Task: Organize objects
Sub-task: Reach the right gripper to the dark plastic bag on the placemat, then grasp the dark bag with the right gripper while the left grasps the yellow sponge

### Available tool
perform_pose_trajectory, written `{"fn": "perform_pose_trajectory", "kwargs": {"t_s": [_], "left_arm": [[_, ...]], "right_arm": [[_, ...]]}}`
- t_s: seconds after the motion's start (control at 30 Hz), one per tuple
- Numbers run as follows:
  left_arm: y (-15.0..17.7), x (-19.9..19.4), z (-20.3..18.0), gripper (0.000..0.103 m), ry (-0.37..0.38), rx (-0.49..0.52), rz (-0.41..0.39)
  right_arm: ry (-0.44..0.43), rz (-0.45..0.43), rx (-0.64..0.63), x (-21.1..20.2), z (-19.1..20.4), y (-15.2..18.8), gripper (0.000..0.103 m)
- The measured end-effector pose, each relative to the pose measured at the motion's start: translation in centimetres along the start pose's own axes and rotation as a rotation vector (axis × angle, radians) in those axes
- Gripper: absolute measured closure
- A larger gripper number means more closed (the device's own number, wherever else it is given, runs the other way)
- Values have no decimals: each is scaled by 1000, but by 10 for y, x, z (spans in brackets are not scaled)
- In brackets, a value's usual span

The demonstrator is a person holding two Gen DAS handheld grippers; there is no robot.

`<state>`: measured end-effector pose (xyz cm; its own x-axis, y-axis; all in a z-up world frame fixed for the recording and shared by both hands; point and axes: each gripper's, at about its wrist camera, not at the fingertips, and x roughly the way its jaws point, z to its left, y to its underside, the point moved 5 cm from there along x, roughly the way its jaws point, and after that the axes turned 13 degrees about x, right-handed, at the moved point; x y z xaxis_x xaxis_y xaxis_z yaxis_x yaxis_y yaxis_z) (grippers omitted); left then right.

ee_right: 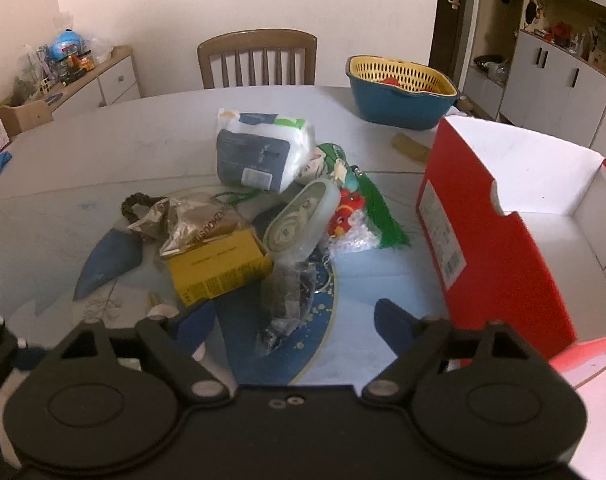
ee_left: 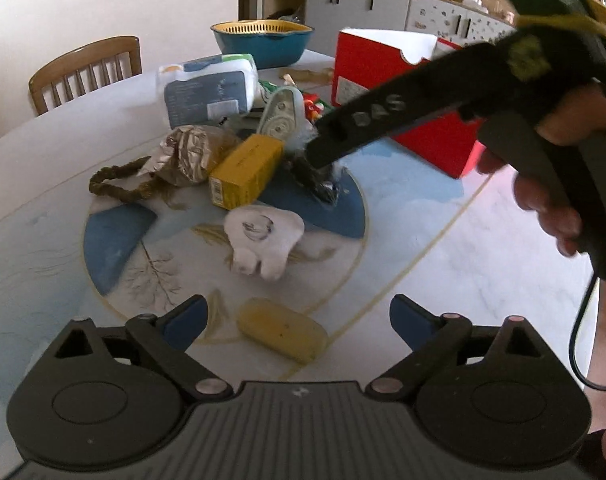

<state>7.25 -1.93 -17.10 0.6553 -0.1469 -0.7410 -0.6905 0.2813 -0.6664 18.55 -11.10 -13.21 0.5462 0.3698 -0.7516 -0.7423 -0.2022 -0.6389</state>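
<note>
Evidently sorting has barely begun: the clutter sits heaped mid-table, with the red box [ee_right: 499,216] standing empty just right of it, open side up, likely the place for it all. The left gripper [ee_left: 297,322] hangs with jaws wide and nothing between them, over a yellow bar [ee_left: 283,334] lying apart from the pile, probably its pick. The right gripper [ee_right: 295,320] is also open and empty, poised above a clear bag [ee_right: 289,300] at the heap's near edge. Behind lie a yellow carton [ee_right: 219,270], a foil pouch [ee_right: 195,224] and a tissue pack [ee_right: 263,152]. The round table [ee_right: 103,152] is pale with a blue leaf motif; a chair [ee_right: 257,58], basket [ee_right: 401,94] and grey cabinets [ee_right: 551,76] stand beyond.
</note>
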Motion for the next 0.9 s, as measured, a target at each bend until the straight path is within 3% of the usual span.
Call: {"fn": "perform_pose_trajectory", "kwargs": {"t_s": [0.23, 0.43, 0.67, 0.9], "left_arm": [[4, 6, -1, 21, 24, -13, 31], [5, 7, -1, 35, -7, 2, 39], [5, 6, 2, 54, -53, 5, 45], [3, 6, 3, 54, -50, 3, 60]], "right_arm": [[-3, 32, 14, 20, 0, 0, 30], [-5, 45, 2, 30, 0, -2, 41], [-25, 66, 12, 34, 1, -3, 70], [-30, 74, -7, 30, 3, -1, 80]]}}
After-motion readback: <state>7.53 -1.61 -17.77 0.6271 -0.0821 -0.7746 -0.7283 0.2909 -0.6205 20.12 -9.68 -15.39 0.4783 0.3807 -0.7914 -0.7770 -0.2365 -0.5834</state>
